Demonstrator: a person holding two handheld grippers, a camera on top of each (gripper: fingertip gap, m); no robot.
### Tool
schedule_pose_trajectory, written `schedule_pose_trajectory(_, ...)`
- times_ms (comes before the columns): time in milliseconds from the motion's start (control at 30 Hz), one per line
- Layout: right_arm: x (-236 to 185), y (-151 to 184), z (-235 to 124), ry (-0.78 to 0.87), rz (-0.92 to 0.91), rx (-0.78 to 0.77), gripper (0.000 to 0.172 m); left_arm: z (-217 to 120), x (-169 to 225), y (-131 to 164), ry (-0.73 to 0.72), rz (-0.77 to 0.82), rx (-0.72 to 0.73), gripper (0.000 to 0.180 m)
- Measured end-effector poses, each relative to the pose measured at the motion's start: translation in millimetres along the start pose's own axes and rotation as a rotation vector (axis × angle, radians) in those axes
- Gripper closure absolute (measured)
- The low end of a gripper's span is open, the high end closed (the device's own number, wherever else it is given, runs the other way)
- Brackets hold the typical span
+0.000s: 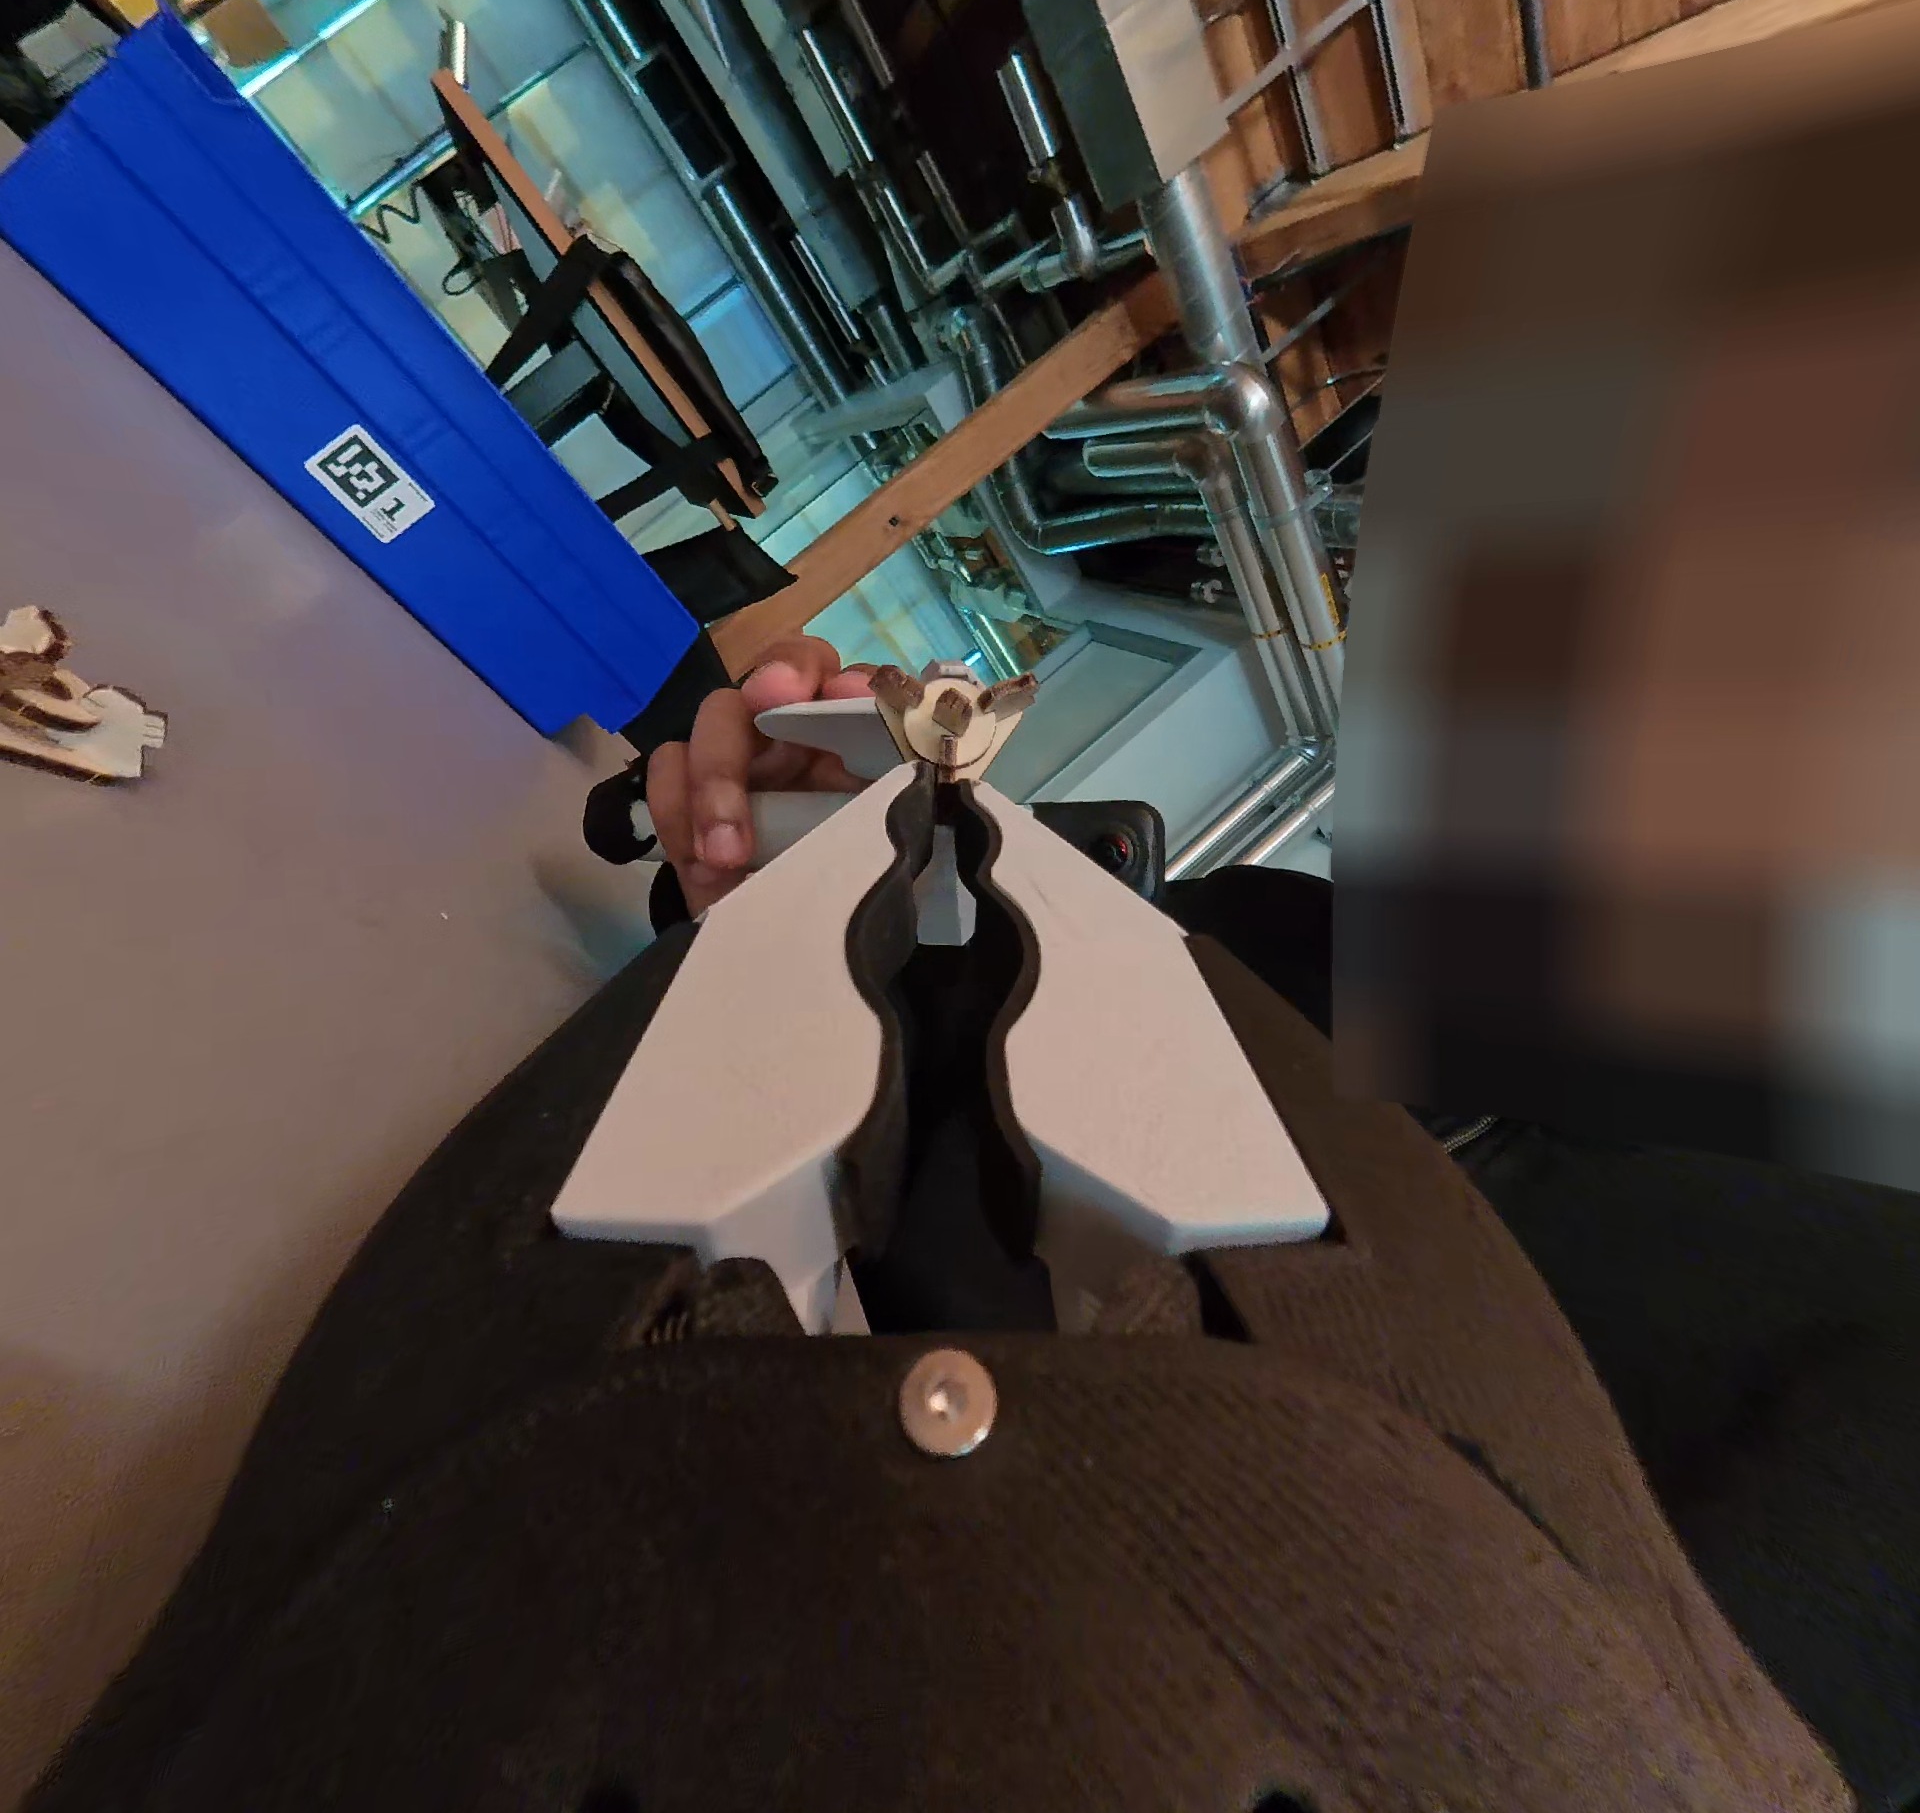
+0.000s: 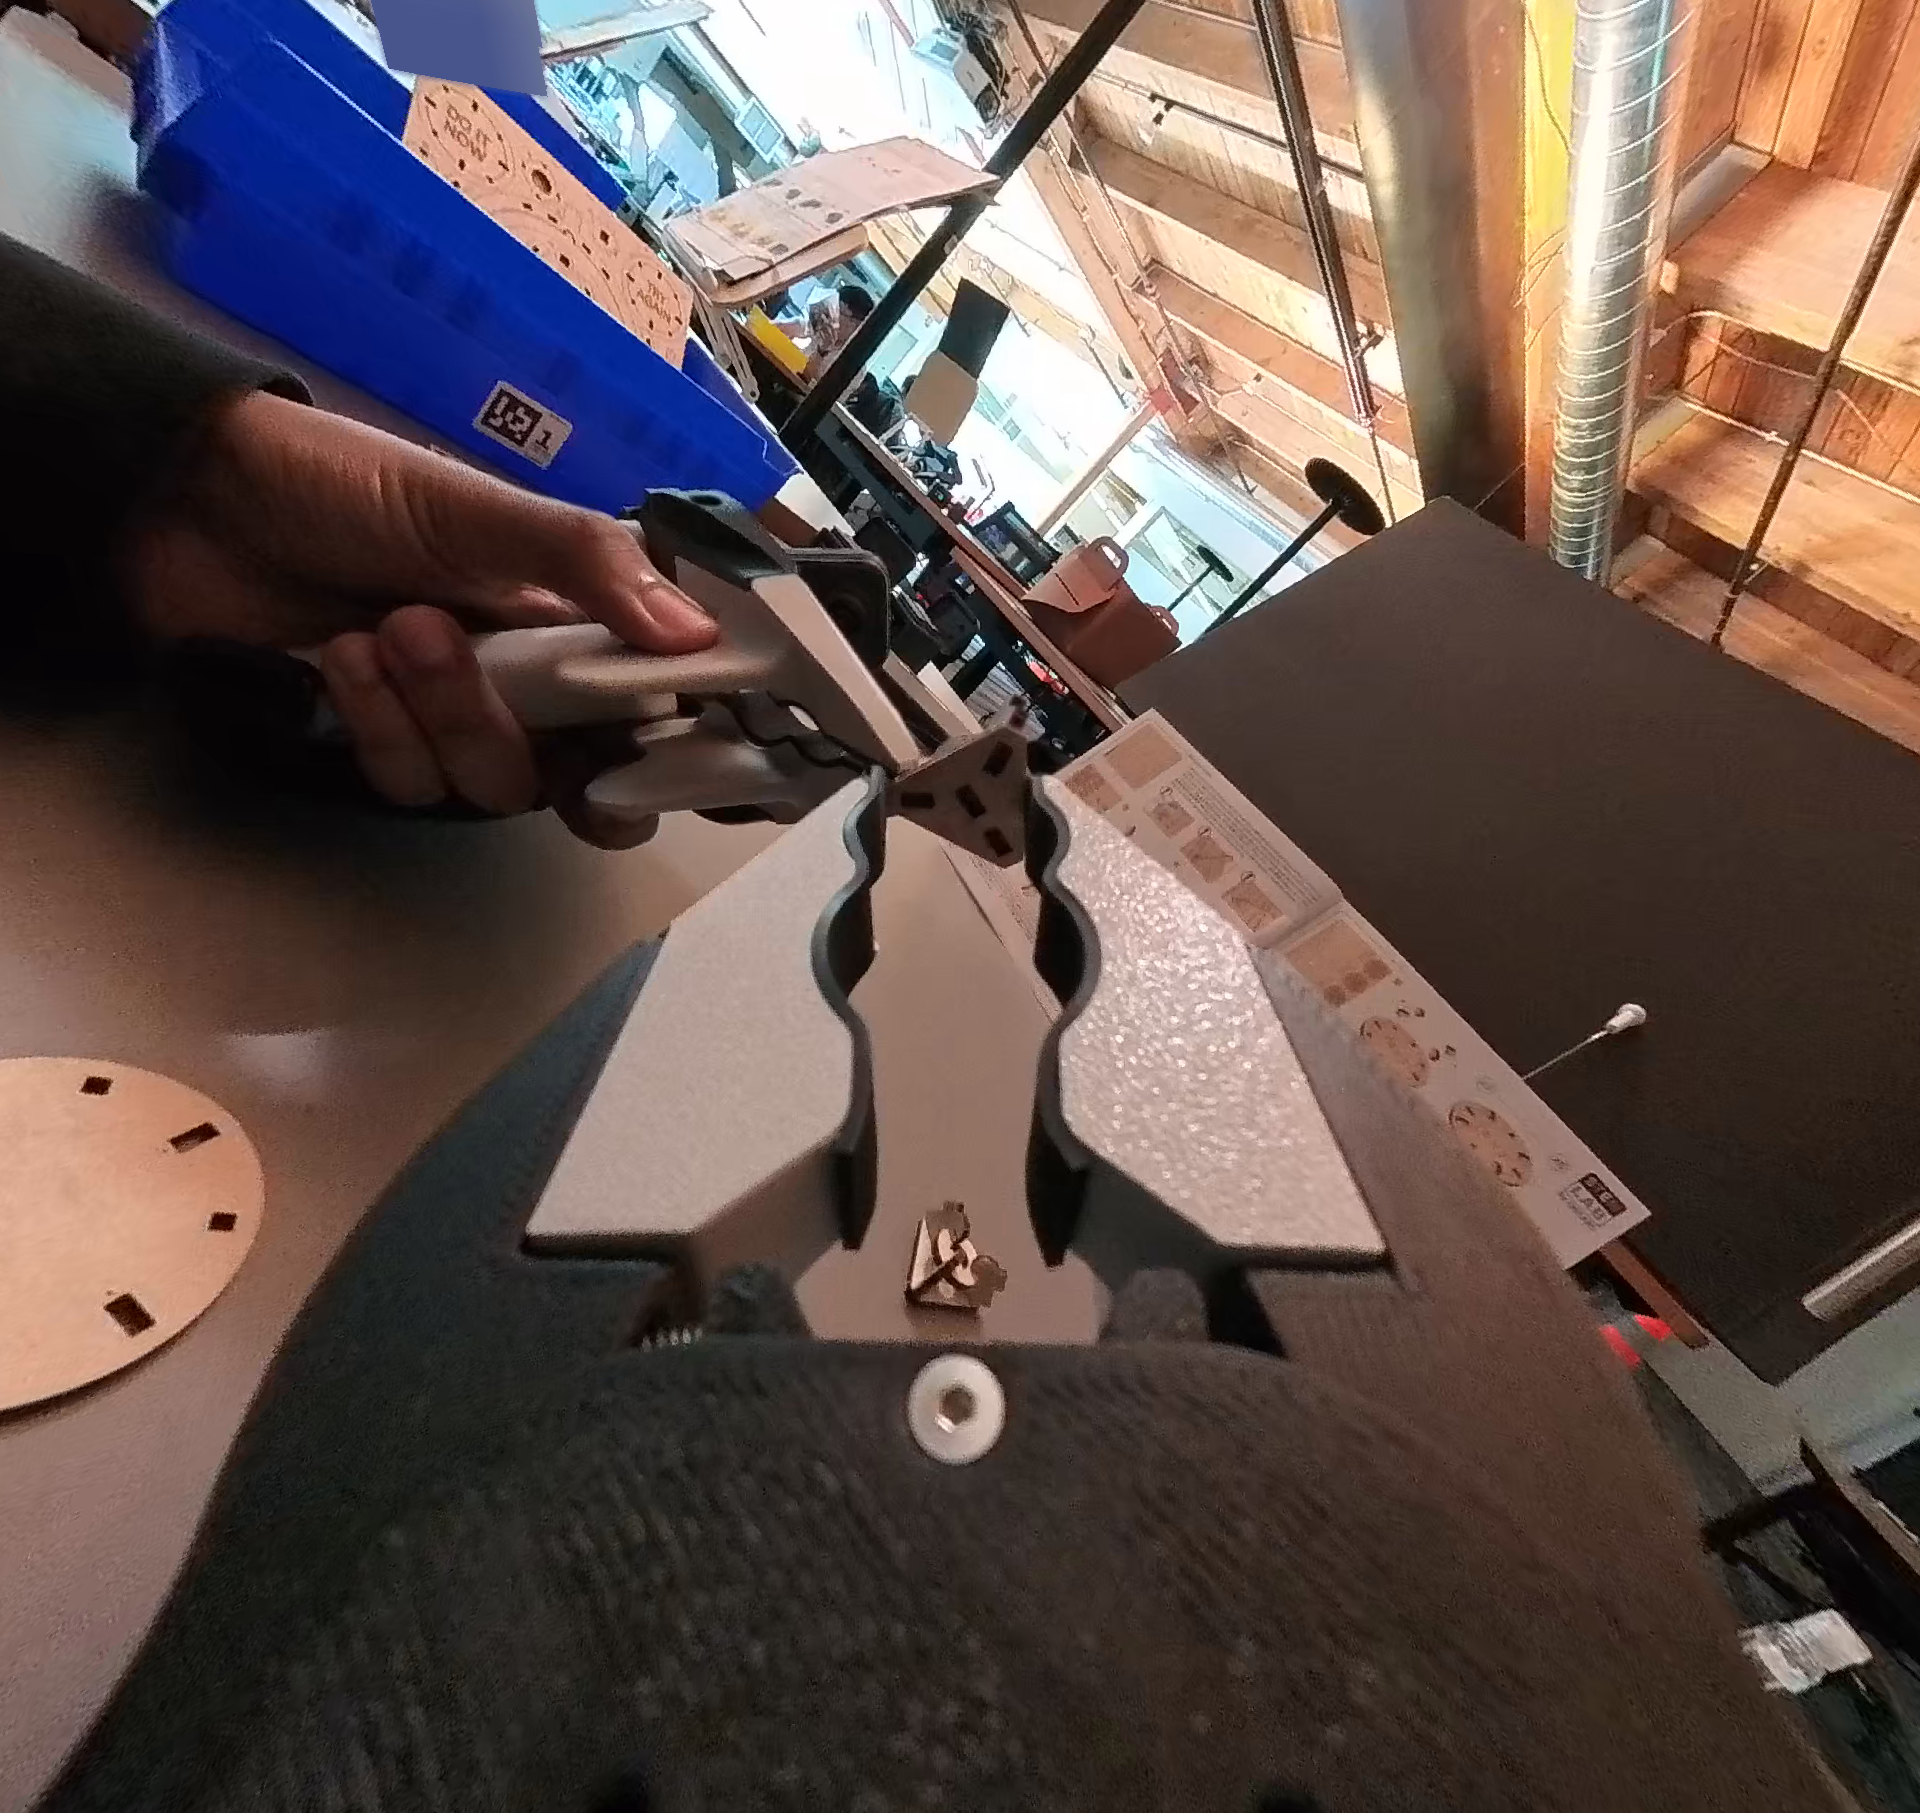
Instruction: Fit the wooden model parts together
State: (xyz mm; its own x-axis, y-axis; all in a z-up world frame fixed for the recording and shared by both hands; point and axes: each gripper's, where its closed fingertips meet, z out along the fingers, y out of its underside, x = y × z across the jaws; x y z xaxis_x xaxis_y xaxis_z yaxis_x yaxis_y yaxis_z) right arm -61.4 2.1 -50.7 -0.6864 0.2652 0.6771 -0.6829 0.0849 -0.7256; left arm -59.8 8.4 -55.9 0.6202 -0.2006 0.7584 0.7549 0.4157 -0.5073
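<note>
The right gripper (image 2: 956, 807) spans a small triangular plywood plate with three dark slots (image 2: 964, 795), both black pads against its edges. The left gripper (image 1: 940, 774), fingertips pinched together, clamps a thin wooden tab (image 1: 945, 755) jutting from the plate's far face. Held aloft over the dark table (image 2: 312, 932), near the open instruction leaflet (image 2: 1247, 890) along its right edge, the plate looks light, stiff and thin; its tabs could likely snap, so edge holds seem safest. A slotted plywood disc (image 2: 104, 1233) lies at the near left edge. The blue plastic bin (image 2: 343, 236) at the far edge bears a square coded sticker (image 2: 523, 423); the leaflet carries print and diagrams.
</note>
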Motion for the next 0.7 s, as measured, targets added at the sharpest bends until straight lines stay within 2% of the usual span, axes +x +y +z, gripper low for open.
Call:
schedule_pose_trajectory(233, 10, -10, -5, 0.003, 0.113, 0.074, 0.147, -1, 7, -4, -0.015, 0.114, 0.011, 0.170)
schedule_pose_trajectory(533, 22, -41, -22, -0.020, 0.267, 0.285, 0.148, -4, 20, -13, 0.037, 0.160, 0.067, 0.170)
schedule_pose_trajectory(700, 22, -46, -25, -0.051, 0.318, 0.326, 0.148, -2, 22, -12, 0.036, 0.178, 0.057, 0.170)
